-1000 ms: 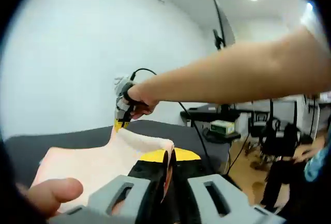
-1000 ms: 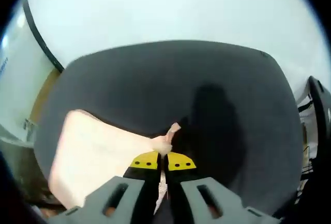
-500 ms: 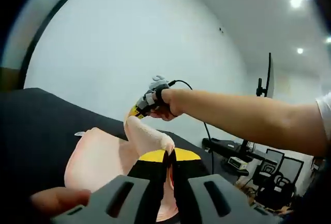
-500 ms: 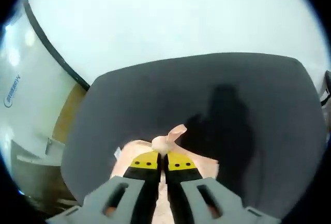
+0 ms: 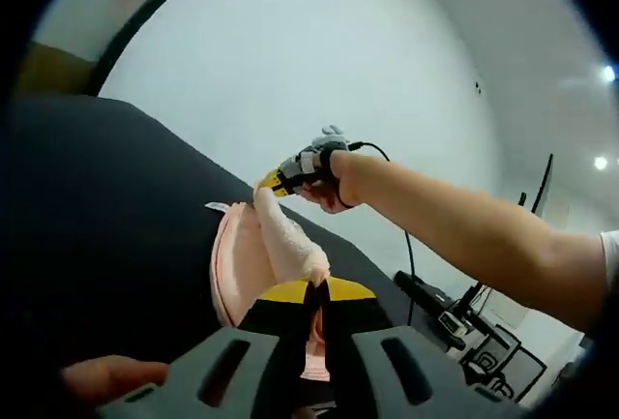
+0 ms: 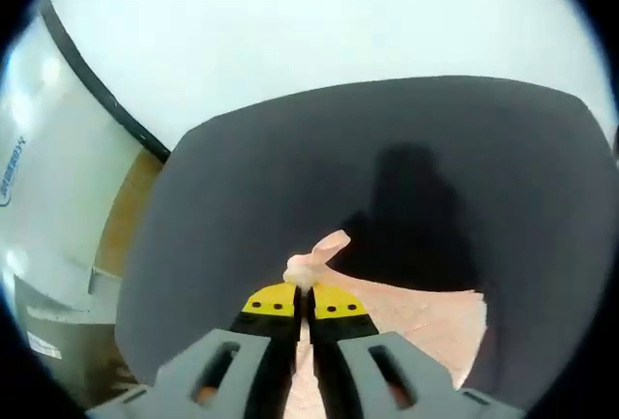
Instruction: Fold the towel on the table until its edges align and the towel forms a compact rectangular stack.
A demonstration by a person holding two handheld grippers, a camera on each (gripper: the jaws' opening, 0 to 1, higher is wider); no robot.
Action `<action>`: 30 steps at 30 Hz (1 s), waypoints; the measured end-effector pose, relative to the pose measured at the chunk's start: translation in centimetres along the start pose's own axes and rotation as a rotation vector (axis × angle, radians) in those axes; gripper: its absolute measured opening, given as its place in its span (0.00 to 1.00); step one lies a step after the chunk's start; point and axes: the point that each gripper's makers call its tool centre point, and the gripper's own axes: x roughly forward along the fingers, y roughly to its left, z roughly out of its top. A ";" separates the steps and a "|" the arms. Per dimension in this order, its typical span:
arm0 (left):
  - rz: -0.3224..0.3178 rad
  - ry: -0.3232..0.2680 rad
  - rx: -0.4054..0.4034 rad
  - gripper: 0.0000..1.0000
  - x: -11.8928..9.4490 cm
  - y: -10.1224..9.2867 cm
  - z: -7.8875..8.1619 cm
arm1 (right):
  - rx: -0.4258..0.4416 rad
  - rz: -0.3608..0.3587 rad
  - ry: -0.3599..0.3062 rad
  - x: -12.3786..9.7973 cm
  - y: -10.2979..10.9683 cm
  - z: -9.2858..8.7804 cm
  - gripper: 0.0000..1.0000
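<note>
Both pairs of fingers are clenched on the towel. In the left gripper view, my left gripper pinches one corner of the pink towel between its yellow-tipped fingers, and the cloth runs up from there to my right gripper, which grasps the other corner above the dark desk. My right hand and bare forearm reach in from the right. Behind are a white wall, a black cable, ceiling lights and some dark equipment at the far right. In the right gripper view, my right gripper bites a small bunch of towel; the rest spreads to the right on the desk, beside a dark shadow. A wooden strip lies at the left.
</note>
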 end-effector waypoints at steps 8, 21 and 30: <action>0.026 0.013 -0.049 0.02 -0.2 1.8 -0.4 | 0.006 -0.011 0.004 0.7 0.2 -0.9 0.02; 0.032 0.024 0.068 0.15 -1.3 2.2 -0.8 | -0.060 0.075 -0.054 0.5 1.3 -2.4 0.33; 0.073 0.020 0.220 0.26 -5.4 4.3 -0.1 | -0.129 0.117 -0.118 -2.6 1.8 -2.8 0.32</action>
